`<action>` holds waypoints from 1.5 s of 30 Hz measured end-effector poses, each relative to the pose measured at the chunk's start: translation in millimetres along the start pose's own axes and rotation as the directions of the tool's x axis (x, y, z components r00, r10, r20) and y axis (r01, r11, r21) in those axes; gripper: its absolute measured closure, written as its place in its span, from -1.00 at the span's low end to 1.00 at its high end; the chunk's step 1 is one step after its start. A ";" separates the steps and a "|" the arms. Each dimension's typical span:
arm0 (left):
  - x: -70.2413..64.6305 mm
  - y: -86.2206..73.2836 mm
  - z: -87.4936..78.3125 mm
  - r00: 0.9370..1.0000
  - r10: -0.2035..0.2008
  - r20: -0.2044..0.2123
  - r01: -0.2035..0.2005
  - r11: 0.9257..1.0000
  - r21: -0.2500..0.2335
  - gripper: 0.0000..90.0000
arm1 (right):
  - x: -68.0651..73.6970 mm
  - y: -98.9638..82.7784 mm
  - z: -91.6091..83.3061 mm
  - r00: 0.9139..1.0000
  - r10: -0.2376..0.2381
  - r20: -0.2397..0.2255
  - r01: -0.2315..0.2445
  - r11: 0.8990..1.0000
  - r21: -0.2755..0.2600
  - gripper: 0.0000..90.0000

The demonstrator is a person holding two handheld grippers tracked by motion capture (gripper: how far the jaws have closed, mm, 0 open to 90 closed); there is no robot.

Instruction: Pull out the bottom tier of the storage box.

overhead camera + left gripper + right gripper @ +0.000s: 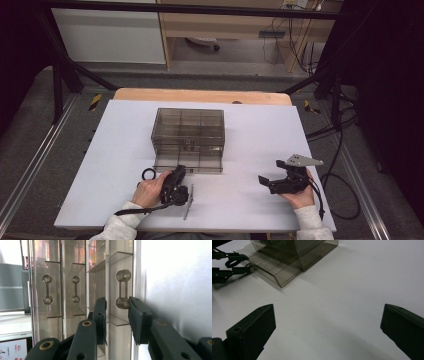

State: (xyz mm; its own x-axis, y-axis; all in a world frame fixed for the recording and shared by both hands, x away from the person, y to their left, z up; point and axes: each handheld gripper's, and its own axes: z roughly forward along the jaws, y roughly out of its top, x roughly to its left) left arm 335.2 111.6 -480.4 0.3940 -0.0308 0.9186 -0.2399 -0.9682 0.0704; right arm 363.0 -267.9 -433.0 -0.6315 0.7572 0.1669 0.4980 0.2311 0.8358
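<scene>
A smoky clear drawer box [188, 131] stands mid-table with its bottom drawer [188, 164] pulled out toward me. My left gripper [179, 170] lies on its side at that drawer's front. In the left gripper view the drawer's dumbbell-shaped handle [123, 290] has its near knob between the fingertips of the left gripper [117, 303]. The knob rests against one pad [136, 315], with a gap to the other, so the jaws stand open around it. My right gripper [269, 171] rests on the table to the right, wide open and empty [329, 312].
A small black ring [148, 173] lies on the white tabletop [250, 130] just left of my left hand. Two more drawer handles [47, 290] show on the box front. Black frame posts and cables stand beyond the table's sides.
</scene>
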 end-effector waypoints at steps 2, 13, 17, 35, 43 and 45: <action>-0.4 0.4 -0.7 1.000 -0.004 0.001 0.004 1.000 -0.001 0.53 | 0.0 0.0 0.0 1.000 -0.001 0.000 0.001 1.000 0.001 -0.99; -1.5 2.4 -2.2 1.000 -0.008 -0.001 0.008 1.000 0.004 0.53 | 0.1 0.1 -0.2 1.000 0.000 0.000 0.000 1.000 -0.001 -0.99; -2.2 3.3 -3.3 1.000 -0.009 -0.001 0.009 1.000 0.006 0.53 | 0.0 0.2 -0.3 1.000 -0.002 0.001 0.002 1.000 -0.001 -0.99; -4.0 2.7 -7.2 1.000 -0.005 0.000 0.005 1.000 -0.003 0.53 | 0.0 0.2 -0.6 1.000 -0.002 0.001 0.002 1.000 -0.003 -0.99; -4.6 2.7 -8.4 1.000 -0.004 0.000 0.004 1.000 -0.002 0.53 | 0.2 0.2 -0.4 1.000 0.000 0.001 0.000 1.000 -0.002 -0.99; -4.7 2.7 -8.4 1.000 -0.004 0.000 0.004 1.000 -0.002 0.53 | 0.2 0.2 -0.4 1.000 0.000 0.002 0.000 1.000 -0.002 -0.99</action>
State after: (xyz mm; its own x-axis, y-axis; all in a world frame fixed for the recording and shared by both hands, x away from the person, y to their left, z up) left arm 325.3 111.2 -481.2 0.3952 -0.0269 0.9182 -0.2403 -0.9678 0.0751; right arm 362.8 -268.0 -432.6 -0.6307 0.7581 0.1658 0.4966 0.2302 0.8369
